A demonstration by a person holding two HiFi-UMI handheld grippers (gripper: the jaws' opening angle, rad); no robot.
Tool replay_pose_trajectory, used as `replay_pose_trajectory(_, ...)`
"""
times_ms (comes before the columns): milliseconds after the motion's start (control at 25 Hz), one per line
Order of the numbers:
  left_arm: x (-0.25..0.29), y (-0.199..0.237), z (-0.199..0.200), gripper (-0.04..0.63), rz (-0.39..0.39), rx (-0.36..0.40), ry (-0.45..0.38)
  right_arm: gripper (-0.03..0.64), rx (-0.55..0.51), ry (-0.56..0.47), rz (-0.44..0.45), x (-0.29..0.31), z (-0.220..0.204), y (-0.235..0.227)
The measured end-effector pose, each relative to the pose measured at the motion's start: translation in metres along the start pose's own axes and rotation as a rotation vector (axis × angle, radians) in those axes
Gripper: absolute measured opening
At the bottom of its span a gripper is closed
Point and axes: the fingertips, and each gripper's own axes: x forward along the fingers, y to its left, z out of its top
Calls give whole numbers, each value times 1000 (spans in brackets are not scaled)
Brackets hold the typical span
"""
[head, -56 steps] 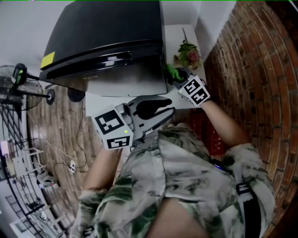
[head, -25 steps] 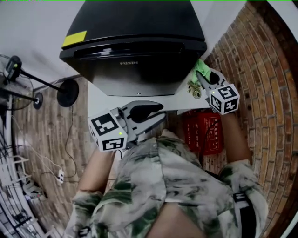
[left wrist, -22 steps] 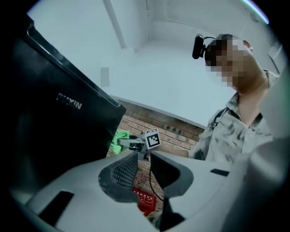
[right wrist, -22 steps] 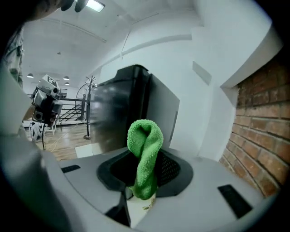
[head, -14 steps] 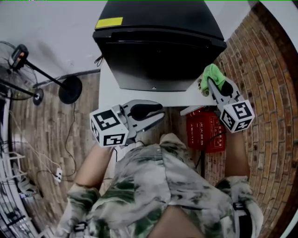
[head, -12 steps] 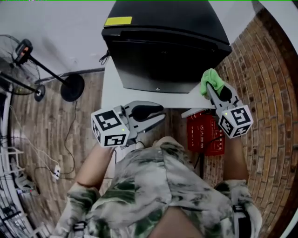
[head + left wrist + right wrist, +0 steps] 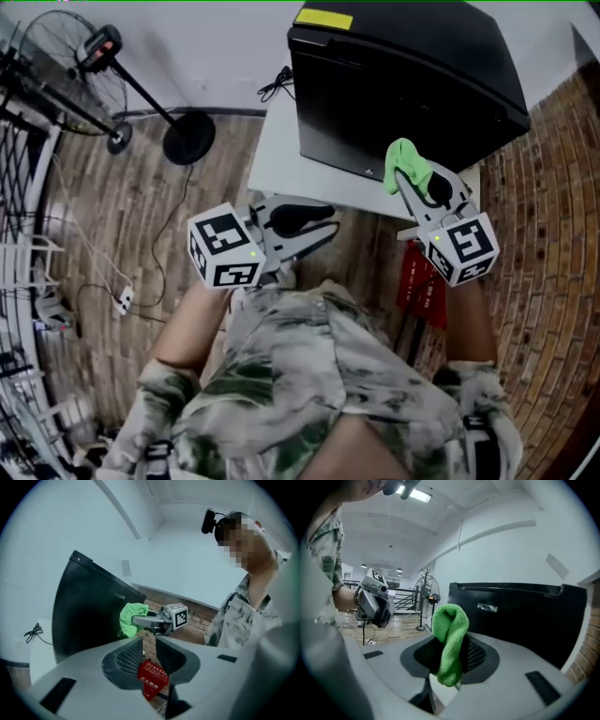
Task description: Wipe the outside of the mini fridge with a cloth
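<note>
The mini fridge (image 7: pixel 520 616) carries a small pale brand word (image 7: pixel 487 607) high on its door. It starts with "FU" and ends in "N", and the middle letters are blurred. A yellow label (image 7: pixel 323 18) on its top shows no legible print. The red box (image 7: pixel 152 679) bears white Chinese characters, too small to read.

Your cloth (image 7: pixel 449 644) looks fuzzy green microfibre; mini fridge (image 7: pixel 412 75) smooth glossy black; table (image 7: pixel 281 159) smooth matt white; floor (image 7: pixel 141 206) matt wood planks; brick wall (image 7: pixel 553 234) rough.
</note>
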Motion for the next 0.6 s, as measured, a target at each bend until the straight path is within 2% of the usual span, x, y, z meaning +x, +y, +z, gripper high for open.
replay_pose_trajectory(120,-26,10,-5,84,-15,-12,-12,120,-33,27,32,19,11,29)
replay_pose_trajectory(240,-58,28,-3,83,-51,17,-13,120,-99,52,31,43,31,54)
replay_pose_trajectory(480,-165,67,6,84,-121,88,18,120,-127,89,-47,107,76,118)
replay_pose_trajectory(600,-216,90,9,84,-148,88,25,120,-138,105,-67,143,104,152)
